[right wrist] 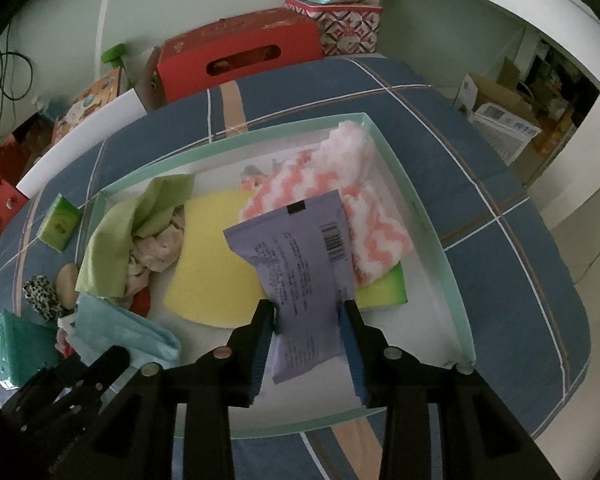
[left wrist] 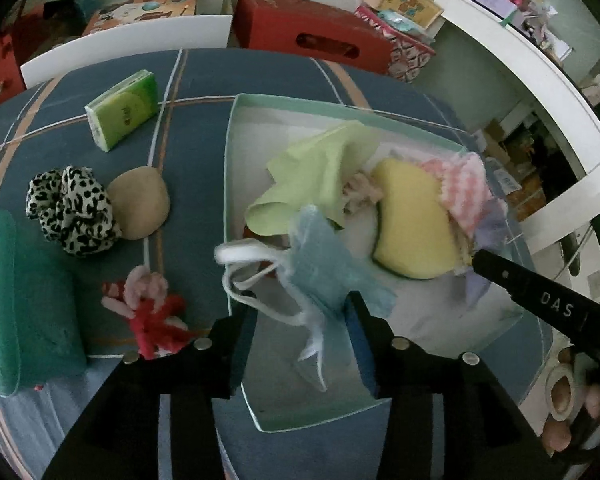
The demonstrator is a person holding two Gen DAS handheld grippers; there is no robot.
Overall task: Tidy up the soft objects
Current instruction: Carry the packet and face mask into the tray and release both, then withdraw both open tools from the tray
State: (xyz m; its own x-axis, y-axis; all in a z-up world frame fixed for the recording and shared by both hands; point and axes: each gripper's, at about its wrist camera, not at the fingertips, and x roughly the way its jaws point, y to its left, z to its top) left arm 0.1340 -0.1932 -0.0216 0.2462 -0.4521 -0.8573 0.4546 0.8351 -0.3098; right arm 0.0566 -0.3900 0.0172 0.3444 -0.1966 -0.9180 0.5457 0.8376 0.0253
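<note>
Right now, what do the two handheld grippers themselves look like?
Both are matte black, angular, plastic-looking frames with small round silver fasteners near the finger bases. The left gripper and right gripper each carry two fingers lined with blue pads. White lettering "DAS" marks the right gripper's side. No cables or sleeves are visible.

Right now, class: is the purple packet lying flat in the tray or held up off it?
Held up. The purple packet stands tilted between the right hand-held gripper's fingers, above the yellow sponge in the tray.
</note>
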